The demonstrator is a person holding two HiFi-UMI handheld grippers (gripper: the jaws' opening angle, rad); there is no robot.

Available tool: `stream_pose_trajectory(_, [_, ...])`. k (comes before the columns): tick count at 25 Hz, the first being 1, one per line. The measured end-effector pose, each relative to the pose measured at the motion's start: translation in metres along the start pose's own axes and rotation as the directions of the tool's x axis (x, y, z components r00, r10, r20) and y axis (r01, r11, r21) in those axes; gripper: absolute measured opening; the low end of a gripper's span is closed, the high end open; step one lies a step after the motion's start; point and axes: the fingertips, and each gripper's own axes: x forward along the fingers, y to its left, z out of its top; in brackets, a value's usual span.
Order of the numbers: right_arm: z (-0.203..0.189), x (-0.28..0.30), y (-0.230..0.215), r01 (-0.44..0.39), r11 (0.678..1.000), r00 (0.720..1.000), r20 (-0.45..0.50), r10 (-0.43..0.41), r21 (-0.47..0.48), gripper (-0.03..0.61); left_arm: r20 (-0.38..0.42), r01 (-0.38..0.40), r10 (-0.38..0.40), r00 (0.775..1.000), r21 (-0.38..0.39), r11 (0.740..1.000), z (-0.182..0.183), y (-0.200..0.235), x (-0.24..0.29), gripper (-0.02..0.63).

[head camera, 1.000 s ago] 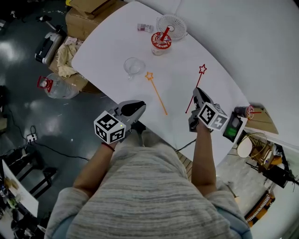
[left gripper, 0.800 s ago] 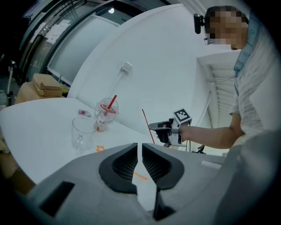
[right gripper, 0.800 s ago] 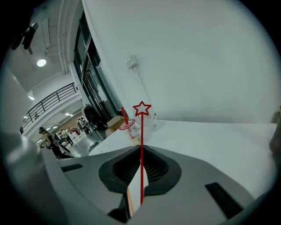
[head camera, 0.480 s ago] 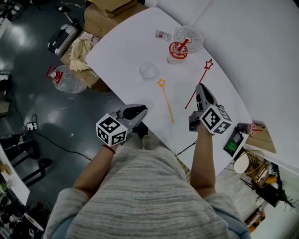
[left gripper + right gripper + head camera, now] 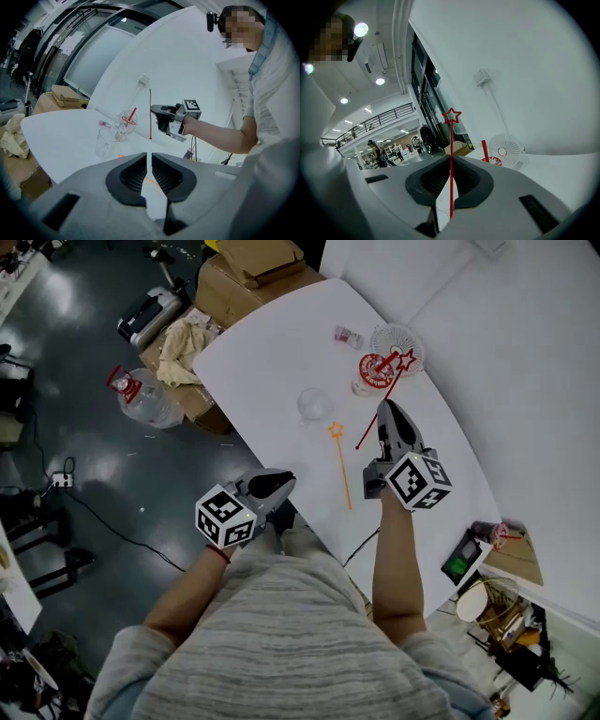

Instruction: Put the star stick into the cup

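Note:
My right gripper (image 5: pixel 382 415) is shut on the lower part of a thin red star stick (image 5: pixel 386 397), which it holds up off the white table (image 5: pixel 272 352). In the right gripper view the stick (image 5: pixel 451 159) runs up between the pads to its star (image 5: pixel 452 115). A clear empty cup (image 5: pixel 313 405) stands left of the gripper, and a red-lidded cup with a red straw (image 5: pixel 373 372) just beyond it. An orange star stick (image 5: pixel 340 463) lies flat on the table. My left gripper (image 5: pixel 273 485) hovers at the table's near edge, shut and empty (image 5: pixel 151 172).
A small white fan (image 5: pixel 397 337) and a small packet (image 5: pixel 348 337) sit at the table's far end. Cardboard boxes (image 5: pixel 253 273) and a water jug (image 5: pixel 141 397) lie on the floor to the left. Devices (image 5: pixel 466 559) sit near the right edge.
The right gripper has lifted the red star stick off the table and carried it toward the red-lidded cup; the stick now stands upright. The left gripper has stayed at the table edge.

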Motion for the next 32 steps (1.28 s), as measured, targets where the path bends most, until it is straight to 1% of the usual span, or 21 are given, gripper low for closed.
stream_pose_trajectory(7, [-0.001,0.042,0.031,-0.121,0.993,0.991,0.058,0.121,-0.007,0.02,0.015,-0.046,0.047,0.999,-0.029,0.998,-0.01,0.008,-0.009,0.026])
stream_pose_trajectory(12, [-0.009,0.068,0.04,-0.148,0.989,0.986,0.079,0.148,-0.006,0.02,0.021,-0.07,0.071,0.997,-0.045,0.997,-0.014,0.013,-0.019,0.026])
stream_pose_trajectory(15, [-0.014,0.085,0.045,-0.152,0.988,0.985,0.082,0.153,-0.026,0.02,0.025,-0.085,0.087,0.996,-0.052,0.995,-0.014,0.019,-0.027,0.026])
stream_pose_trajectory(18, [-0.027,0.1,0.049,-0.154,0.987,0.986,0.061,0.157,-0.054,0.02,0.032,-0.104,0.106,0.994,-0.069,0.992,-0.016,0.024,-0.036,0.026])
stream_pose_trajectory(24, [-0.068,0.113,0.048,-0.156,0.977,0.988,-0.041,0.151,-0.146,0.02,0.053,-0.138,0.143,0.988,-0.093,0.986,-0.02,0.033,-0.046,0.026])
stream_pose_trajectory(28, [-0.083,0.111,0.045,-0.149,0.975,0.988,-0.066,0.14,-0.164,0.02,0.055,-0.153,0.159,0.986,-0.106,0.982,-0.025,0.035,-0.052,0.026])
stream_pose_trajectory(32, [-0.093,0.109,0.042,-0.15,0.971,0.986,-0.094,0.135,-0.186,0.02,0.055,-0.153,0.16,0.986,-0.111,0.982,-0.029,0.034,-0.052,0.026])
